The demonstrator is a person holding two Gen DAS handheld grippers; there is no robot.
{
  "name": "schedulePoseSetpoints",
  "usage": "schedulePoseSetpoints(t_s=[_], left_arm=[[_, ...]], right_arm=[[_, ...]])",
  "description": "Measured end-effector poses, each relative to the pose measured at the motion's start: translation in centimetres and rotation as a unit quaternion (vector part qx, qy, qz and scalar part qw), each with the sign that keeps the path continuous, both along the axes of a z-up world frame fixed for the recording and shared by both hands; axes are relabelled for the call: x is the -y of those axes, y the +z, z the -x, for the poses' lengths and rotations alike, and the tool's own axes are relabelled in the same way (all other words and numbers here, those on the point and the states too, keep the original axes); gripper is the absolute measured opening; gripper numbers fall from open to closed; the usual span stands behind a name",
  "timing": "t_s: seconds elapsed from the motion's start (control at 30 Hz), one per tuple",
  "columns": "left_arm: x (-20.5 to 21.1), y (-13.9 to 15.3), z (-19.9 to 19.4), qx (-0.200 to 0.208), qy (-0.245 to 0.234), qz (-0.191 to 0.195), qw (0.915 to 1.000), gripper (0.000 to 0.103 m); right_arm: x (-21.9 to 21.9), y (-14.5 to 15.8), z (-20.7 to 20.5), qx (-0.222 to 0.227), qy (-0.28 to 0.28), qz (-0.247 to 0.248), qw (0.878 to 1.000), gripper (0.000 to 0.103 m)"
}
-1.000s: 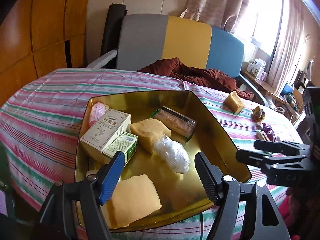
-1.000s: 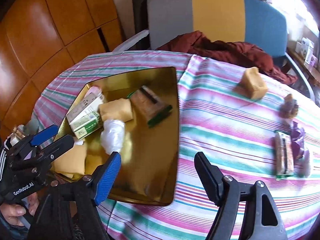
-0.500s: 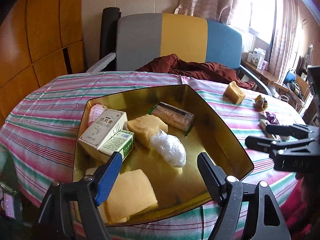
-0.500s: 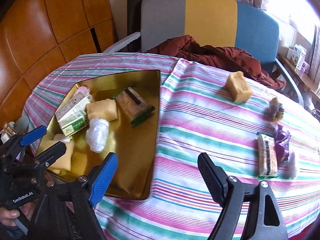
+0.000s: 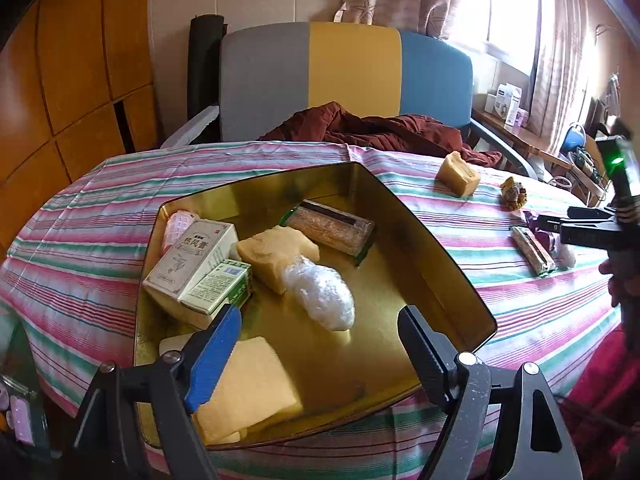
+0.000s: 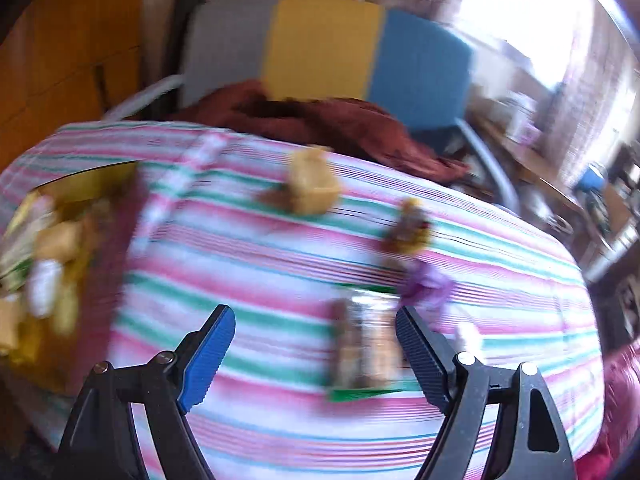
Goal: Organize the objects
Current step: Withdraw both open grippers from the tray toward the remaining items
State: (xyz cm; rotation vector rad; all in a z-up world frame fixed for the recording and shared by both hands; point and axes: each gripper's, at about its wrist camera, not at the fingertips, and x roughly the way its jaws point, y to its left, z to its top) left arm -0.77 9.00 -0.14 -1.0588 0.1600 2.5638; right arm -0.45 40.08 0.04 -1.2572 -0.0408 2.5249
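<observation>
Tricolour chair (image 5: 344, 80), bright curtained window (image 5: 508, 4)

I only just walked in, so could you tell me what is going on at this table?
A person is sorting small items into a gold tray on the striped tablecloth, with a gripper in each hand. The tray holds boxes, sponges and wrapped packets. The left gripper hovers open over the tray's near end, empty. The right gripper, also open and empty, is over the loose items, with a green-edged packet between its fingers. That view is blurred.
</observation>
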Motion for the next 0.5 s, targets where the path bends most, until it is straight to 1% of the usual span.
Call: schedulePoseSetpoints(t_s=[0.03, 0.1, 0.17, 0.23, 0.27, 0.37, 0.5], left_arm=[[-0.2, 0.1, 0.0, -0.001, -0.003, 0.001, 1.0000, 0.082], [-1.0, 0.2, -0.1, -0.002, -0.012, 0.004, 0.9999, 0.083], [-2.0, 0.3, -0.3, -0.003, -0.024, 0.009, 0.9997, 0.083], [-3.0, 0.3, -0.4, -0.002, -0.036, 0.009, 0.9993, 0.083], [-3.6, 0.3, -0.5, -0.001, -0.045, 0.011, 0.9989, 0.083], [-5.4, 0.2, -0.7, 0.005, -0.070, 0.012, 0.9975, 0.083], [-7.9, 0.2, -1.5, 0.002, -0.106, 0.020, 0.9942, 0.083]], right_arm=[[-1.5, -0.3, -0.2, -0.001, -0.023, 0.004, 1.000, 0.084], [-4.8, -1.1, -0.9, -0.010, -0.073, 0.045, 0.996, 0.084], [-7.7, -1.6, -1.5, -0.010, -0.128, 0.105, 0.986, 0.084], [-9.0, -1.3, -2.1, -0.032, -0.151, 0.135, 0.979, 0.084], [-9.5, -1.1, -2.5, -0.038, -0.162, 0.141, 0.976, 0.084], [-10.3, -1.1, -3.2, -0.039, -0.187, 0.154, 0.969, 0.084], [-11.6, -1.3, -4.1, -0.043, -0.224, 0.168, 0.959, 0.084]])
